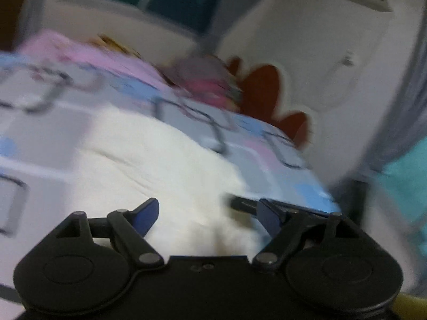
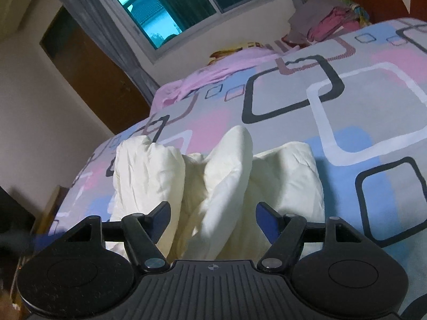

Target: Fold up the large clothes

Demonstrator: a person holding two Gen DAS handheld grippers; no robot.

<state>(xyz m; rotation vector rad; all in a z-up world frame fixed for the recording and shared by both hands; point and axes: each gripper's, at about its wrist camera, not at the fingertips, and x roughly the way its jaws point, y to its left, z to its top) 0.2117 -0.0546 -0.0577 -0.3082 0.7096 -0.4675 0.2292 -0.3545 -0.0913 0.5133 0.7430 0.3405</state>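
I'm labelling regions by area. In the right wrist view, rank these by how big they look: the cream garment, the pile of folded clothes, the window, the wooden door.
1. cream garment, though it is nearest the camera
2. window and wooden door: too alike to rank
3. pile of folded clothes, farthest away

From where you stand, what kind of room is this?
Most likely a bedroom. A bed with a patterned bedspread fills the view, a cream garment lies rumpled on it, more clothes are piled at the far end, and a curtained window sits in the wall behind.
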